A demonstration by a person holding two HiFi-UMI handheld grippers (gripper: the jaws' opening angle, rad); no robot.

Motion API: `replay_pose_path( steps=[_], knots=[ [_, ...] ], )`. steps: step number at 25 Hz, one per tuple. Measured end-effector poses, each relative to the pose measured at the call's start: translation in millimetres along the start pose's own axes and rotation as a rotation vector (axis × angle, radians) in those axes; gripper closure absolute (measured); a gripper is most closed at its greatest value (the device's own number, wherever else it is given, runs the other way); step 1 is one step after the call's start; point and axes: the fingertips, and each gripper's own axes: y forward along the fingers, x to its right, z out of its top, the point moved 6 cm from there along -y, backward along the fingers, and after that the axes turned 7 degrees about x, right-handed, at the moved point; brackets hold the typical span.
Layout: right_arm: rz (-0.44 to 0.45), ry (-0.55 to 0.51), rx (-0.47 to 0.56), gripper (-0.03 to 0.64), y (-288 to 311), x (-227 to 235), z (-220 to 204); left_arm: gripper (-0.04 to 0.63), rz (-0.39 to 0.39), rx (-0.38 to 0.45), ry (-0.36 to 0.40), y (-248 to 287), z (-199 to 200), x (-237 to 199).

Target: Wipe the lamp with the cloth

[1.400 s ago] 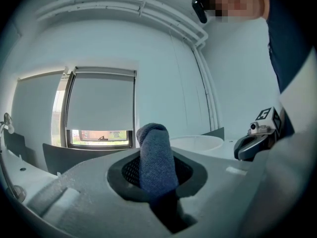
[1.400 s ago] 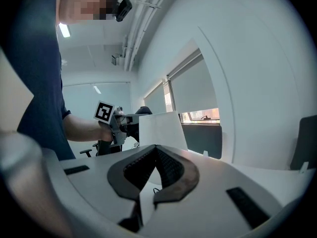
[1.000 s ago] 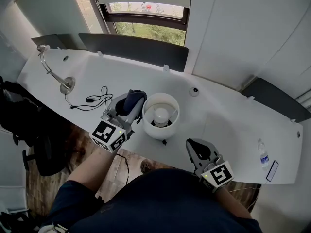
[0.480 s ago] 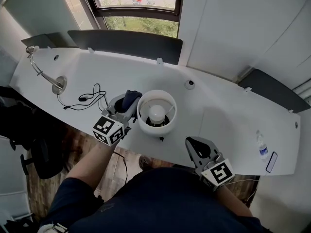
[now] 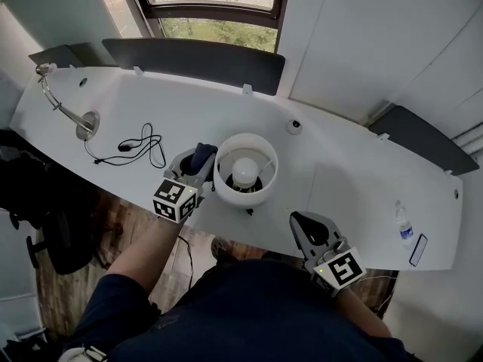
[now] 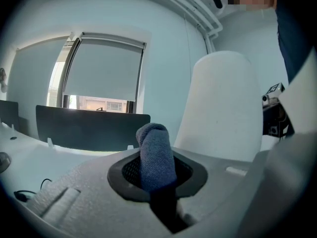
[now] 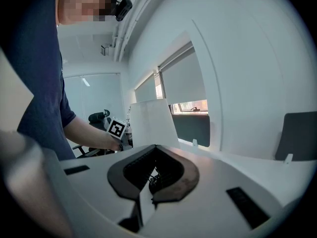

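The lamp (image 5: 245, 170) has a white drum shade with its bulb showing from above, and it stands near the desk's front edge. My left gripper (image 5: 196, 164) is shut on a dark blue cloth (image 5: 202, 157) and holds it against the shade's left side. In the left gripper view the cloth (image 6: 156, 155) sticks up between the jaws, with the shade (image 6: 220, 108) just to its right. My right gripper (image 5: 311, 231) hangs shut and empty at the desk's front edge, right of the lamp. Its own view shows the lamp (image 7: 151, 123) farther off.
A black cable (image 5: 139, 148) lies left of the lamp, and a metal gooseneck fixture (image 5: 66, 114) stands at the desk's far left. A water bottle (image 5: 403, 228) and a phone (image 5: 417, 250) lie at the right end. Dark panels (image 5: 196, 51) line the back edge.
The left gripper with the cloth has shifted slightly along the shade's left side. The head view has drifted a little. The right gripper has stayed where it was.
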Motion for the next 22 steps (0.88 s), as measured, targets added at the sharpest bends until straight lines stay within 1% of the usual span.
replay_pose_path(
  steps=[4, 11, 14, 22],
  knots=[
    [0.011, -0.015, 0.008, 0.606, 2.9, -2.0, 4.0, 0.528, 0.05, 0.018, -0.003, -14.1, 5.3, -0.1],
    [0.046, -0.04, 0.047, 0.606, 9.4, -9.2, 15.4, 0.528, 0.101, 0.057, 0.009, -51.5, 26.3, 13.8],
    [0.066, -0.045, 0.061, 0.606, 13.8, -11.3, 17.8, 0.528, 0.096, 0.077, 0.008, -66.5, 36.6, 27.1],
    [0.133, -0.059, 0.103, 0.606, 30.4, -21.2, 26.1, 0.528, 0.045, 0.121, -0.012, -97.6, 57.2, 74.4]
  ],
)
